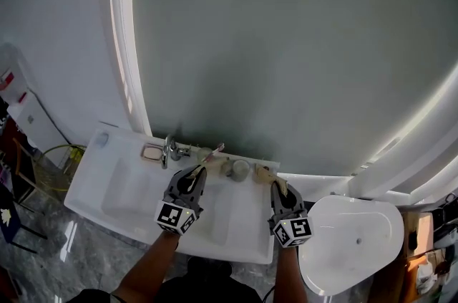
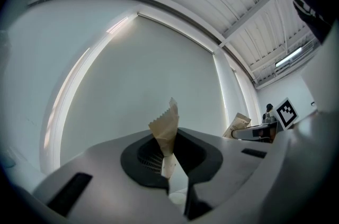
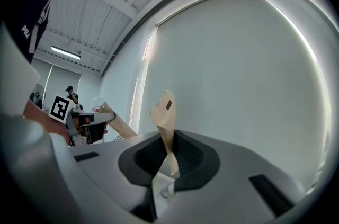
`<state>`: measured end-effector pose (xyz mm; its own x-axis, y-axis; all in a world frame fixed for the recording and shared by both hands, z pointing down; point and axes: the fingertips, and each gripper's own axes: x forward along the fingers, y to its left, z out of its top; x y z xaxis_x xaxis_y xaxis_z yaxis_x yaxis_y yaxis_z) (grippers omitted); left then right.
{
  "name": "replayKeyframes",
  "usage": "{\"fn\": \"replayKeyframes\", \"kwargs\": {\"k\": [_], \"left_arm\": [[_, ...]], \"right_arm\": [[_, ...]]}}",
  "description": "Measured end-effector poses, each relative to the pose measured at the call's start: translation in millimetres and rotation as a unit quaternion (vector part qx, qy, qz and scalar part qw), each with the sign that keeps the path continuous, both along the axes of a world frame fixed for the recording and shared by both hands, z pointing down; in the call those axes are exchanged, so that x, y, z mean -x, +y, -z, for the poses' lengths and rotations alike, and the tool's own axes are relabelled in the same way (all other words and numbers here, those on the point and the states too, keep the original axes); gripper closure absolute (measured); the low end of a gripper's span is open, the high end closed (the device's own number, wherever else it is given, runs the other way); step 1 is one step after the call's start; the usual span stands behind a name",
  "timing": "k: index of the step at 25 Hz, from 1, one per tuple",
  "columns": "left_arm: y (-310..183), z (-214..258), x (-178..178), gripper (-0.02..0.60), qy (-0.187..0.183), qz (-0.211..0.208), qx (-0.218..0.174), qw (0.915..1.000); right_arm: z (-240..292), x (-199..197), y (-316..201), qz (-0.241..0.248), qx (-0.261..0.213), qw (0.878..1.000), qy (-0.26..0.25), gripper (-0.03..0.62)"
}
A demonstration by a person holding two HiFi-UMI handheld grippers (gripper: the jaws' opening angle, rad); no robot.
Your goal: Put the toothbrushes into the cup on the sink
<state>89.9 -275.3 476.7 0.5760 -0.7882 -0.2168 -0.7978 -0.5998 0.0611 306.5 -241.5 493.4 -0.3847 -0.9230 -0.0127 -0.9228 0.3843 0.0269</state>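
Observation:
In the head view both grippers hover over the white sink (image 1: pixel 129 187). My left gripper (image 1: pixel 197 171) is shut on a paper-wrapped toothbrush (image 1: pixel 213 152) whose tip points up towards the wall. My right gripper (image 1: pixel 278 187) is shut on a second paper-wrapped toothbrush (image 1: pixel 266 175). A small grey cup (image 1: pixel 240 169) stands on the sink's back ledge between the two. The left gripper view shows its jaws closed on the tan wrapper (image 2: pixel 165 130). In the right gripper view the jaws pinch the other wrapper (image 3: pixel 165 114), and the left gripper's toothbrush (image 3: pixel 117 123) shows at the left.
A chrome faucet (image 1: pixel 170 150) and a soap dish (image 1: pixel 152 152) sit on the ledge left of the cup. A large arched mirror (image 1: pixel 286 44) rises behind the sink. A white oval fixture (image 1: pixel 354 241) stands to the right, and clutter lines the floor at the far left.

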Motion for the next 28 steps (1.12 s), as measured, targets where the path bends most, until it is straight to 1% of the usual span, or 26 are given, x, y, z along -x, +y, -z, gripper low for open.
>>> {"fn": "replayKeyframes", "kwargs": {"k": [3,7,13,20,28], "left_arm": [[-8.1,-1.1,-3.9,0.537,0.005,0.0,-0.005,1.0],[-13.8,-0.9,-16.1,0.537,-0.009,-0.003,-0.01,0.9999],[-13.7,-3.3,-26.3,0.537,-0.001,-0.001,-0.016,0.9999],[-28.5,-15.8,-29.1,0.537,-0.006,0.006,-0.016,0.9998],[-48.0,-31.0,-27.2,0.537,0.002,0.012,-0.005,0.9999]], "right_arm": [[-11.0,0.7,-13.4,0.019,0.011,1.0,-0.004,0.546],[-17.5,-1.1,-31.0,0.033,0.02,0.999,-0.01,0.546],[-30.9,-3.0,-49.3,0.052,0.026,0.998,-0.01,0.546],[-66.5,-7.0,-76.0,0.06,0.055,0.997,-0.01,0.546],[-102.1,-4.3,-108.3,0.069,0.076,0.995,-0.009,0.546]]}}
